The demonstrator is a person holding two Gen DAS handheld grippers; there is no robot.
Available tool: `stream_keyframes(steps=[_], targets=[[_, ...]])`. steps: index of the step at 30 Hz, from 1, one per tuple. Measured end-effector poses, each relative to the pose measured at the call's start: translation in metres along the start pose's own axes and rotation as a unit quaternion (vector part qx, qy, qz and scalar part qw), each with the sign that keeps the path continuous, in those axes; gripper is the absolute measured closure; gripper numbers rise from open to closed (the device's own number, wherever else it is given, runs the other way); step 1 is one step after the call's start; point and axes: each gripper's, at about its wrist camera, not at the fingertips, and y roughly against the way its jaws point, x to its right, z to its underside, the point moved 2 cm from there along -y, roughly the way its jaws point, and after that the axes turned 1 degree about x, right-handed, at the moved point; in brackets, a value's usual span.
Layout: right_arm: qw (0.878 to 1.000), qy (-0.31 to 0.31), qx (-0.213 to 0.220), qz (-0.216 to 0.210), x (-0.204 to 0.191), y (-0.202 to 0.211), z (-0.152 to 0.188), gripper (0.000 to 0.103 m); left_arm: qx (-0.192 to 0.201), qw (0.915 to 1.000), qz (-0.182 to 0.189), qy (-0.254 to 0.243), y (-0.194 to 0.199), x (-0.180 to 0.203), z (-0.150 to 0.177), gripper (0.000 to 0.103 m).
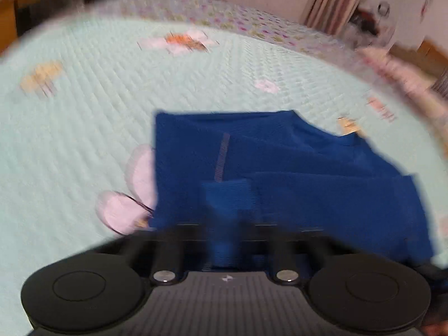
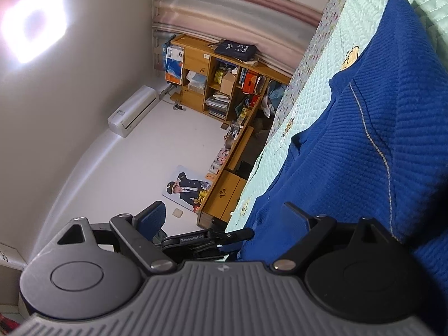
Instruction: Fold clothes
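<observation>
Your left tool [image 1: 228, 224] is clamped on the blue garment's [image 1: 280, 162] near hem on the bed [image 1: 84, 126] to fold it, while your right tool [image 2: 224, 221] gapes empty.

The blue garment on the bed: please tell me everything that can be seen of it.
The blue garment is a deep blue knit with a ribbed, textured weave and a thin pale stitched line across it. It lies partly folded in several overlapping layers on the light green quilted bedcover. The left gripper has its jaws shut on a fold at the near edge. The right gripper is open, one finger beside the fabric's edge, not gripping it.
</observation>
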Motion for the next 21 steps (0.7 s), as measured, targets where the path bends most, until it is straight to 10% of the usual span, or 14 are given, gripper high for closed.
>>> stream_keyframes(steps=[6,11,16,21], targets=[[0.999,0.026,0.027,-0.021,-0.014,0.010,-0.006,0.011,0.090,0.9943,-0.037,-0.042,0.054,0.022,-0.012,0.097],[0.996,-0.009,0.085,-0.013,-0.003,0.030,-0.018,0.011,0.025,0.9942,-0.098,-0.038,0.023,0.003,0.000,0.098],[0.992,-0.033,0.118,0.013,0.010,0.039,-0.027,0.011,0.002,0.9970,-0.075,-0.023,0.014,-0.008,0.012,0.097],[0.987,-0.035,0.111,0.111,0.017,0.038,-0.031,0.040,-0.013,0.9989,-0.042,-0.019,0.023,-0.008,0.009,0.095]])
